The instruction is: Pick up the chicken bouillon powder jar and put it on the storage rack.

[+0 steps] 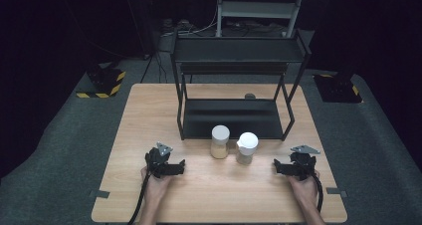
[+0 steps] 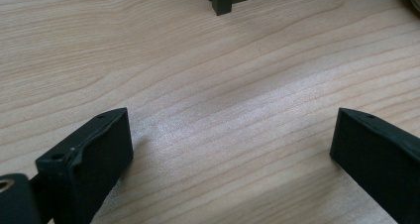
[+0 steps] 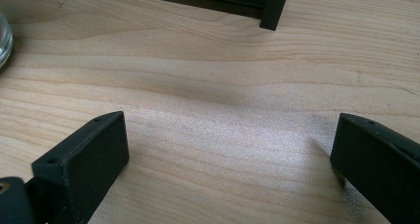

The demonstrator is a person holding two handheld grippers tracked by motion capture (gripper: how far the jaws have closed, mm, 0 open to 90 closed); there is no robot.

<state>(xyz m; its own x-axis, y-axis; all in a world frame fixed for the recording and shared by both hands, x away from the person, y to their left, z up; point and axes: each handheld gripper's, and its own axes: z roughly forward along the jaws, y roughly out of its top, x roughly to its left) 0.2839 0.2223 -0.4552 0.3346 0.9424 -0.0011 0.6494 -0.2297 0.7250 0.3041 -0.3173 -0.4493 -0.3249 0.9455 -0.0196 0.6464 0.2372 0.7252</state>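
Flanking two jars [image 1: 234,146], both grippers, fingers apart.

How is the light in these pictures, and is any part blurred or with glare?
High view: the wooden table is lit evenly while the surroundings are nearly black; the two jars look slightly soft. Left gripper view: a pale sheen lies on the wood between the open jaws; the rack foot at the top is soft. Right gripper view: a similar sheen, with a dark shadow band above it.
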